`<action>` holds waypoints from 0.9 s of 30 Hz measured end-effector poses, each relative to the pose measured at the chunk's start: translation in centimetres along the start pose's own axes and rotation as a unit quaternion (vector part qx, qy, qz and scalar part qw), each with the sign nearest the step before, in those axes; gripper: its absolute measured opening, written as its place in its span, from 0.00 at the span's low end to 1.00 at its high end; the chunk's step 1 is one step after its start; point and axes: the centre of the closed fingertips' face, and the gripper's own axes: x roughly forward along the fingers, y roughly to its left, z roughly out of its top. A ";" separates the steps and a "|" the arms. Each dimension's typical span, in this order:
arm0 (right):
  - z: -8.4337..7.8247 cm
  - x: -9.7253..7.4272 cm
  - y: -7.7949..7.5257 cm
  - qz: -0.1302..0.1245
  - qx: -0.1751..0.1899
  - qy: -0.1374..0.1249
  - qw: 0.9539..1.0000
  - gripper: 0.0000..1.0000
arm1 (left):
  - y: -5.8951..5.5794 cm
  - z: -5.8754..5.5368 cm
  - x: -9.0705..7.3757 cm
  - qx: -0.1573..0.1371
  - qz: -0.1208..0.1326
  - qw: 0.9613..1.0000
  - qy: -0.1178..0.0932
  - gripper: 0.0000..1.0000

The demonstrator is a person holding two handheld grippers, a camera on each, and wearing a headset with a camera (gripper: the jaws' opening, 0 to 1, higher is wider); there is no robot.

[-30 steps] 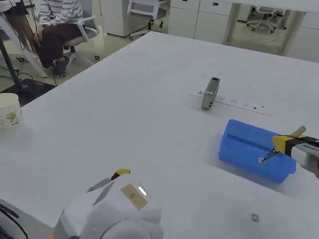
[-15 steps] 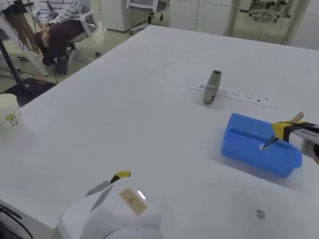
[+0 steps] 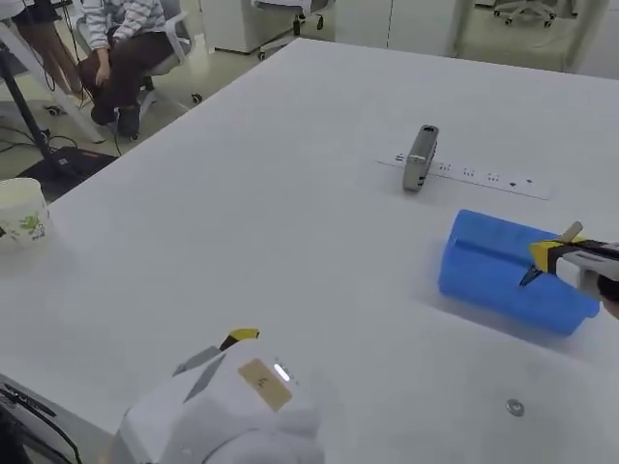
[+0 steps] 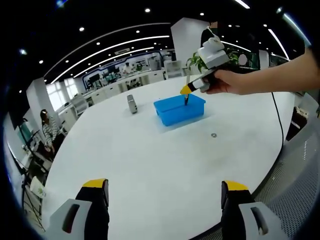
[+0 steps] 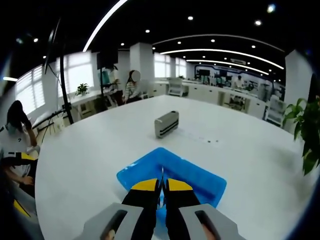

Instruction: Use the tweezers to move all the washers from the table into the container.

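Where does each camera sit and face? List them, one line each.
Head view: on the headset, looking down at the white table; left gripper low, right gripper at right.
Left gripper view: behind its open fingers, facing the blue container and a hand.
Right gripper view: above the container, fingers shut on tweezers.
Shared: all show the container.

The table point(image 3: 290, 193) is white, smooth and matt. The container point(image 3: 503, 300) looks like blue plastic with a faint sheen. The washer point(image 3: 515, 408) is bright, shiny metal. The tweezers point(image 3: 531, 276) are thin dark metal, and the right gripper point(image 5: 161, 184) clamping them is matt grey plastic with yellow tips. The cup point(image 3: 21, 209) looks like paper.
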 end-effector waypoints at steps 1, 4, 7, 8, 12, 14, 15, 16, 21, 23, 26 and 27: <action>-0.2 0.2 0.0 0.000 -0.001 0.003 1.000 0.01 | 0.0 0.0 0.0 0.000 0.000 1.000 0.000 0.96; -0.6 0.4 -0.1 -0.001 -0.003 0.009 1.000 0.01 | 0.0 0.0 0.0 0.000 0.000 1.000 0.001 0.96; -1.1 0.6 -0.2 -0.002 0.001 0.013 1.000 0.01 | 0.0 0.0 0.0 0.001 0.000 1.000 0.001 0.96; -1.2 0.7 -0.2 -0.002 0.000 0.015 1.000 0.01 | 0.0 0.0 0.0 0.001 0.000 1.000 0.001 0.96; -1.6 1.0 -0.3 -0.004 -0.002 0.022 1.000 0.01 | 0.0 -0.1 0.1 0.000 -0.001 1.000 0.003 0.96; -1.7 1.0 -0.3 -0.003 -0.002 0.023 1.000 0.01 | 0.0 -0.1 0.1 0.001 0.000 1.000 0.003 0.96; -1.7 1.1 -0.3 -0.003 -0.002 0.023 1.000 0.01 | 0.0 -0.1 0.1 0.000 0.000 1.000 0.004 0.96; -1.7 1.1 -0.3 -0.003 -0.003 0.023 1.000 0.01 | 0.0 -0.1 0.1 0.000 0.000 1.000 0.004 0.96; -1.9 1.3 -0.2 -0.001 -0.004 0.026 1.000 0.01 | 0.0 -0.2 0.1 0.002 0.000 1.000 0.006 0.96; -1.9 1.3 -0.2 0.000 -0.002 0.025 1.000 0.01 | 0.0 -0.2 0.1 0.002 0.000 1.000 0.006 0.96; -1.9 1.3 -0.2 0.001 0.001 0.026 1.000 0.01 | 0.0 -0.2 0.1 0.001 -0.001 1.000 0.006 0.96; -1.9 1.3 -0.2 0.003 0.000 0.028 1.000 0.01 | 0.0 -0.2 0.1 0.001 -0.001 1.000 0.006 0.96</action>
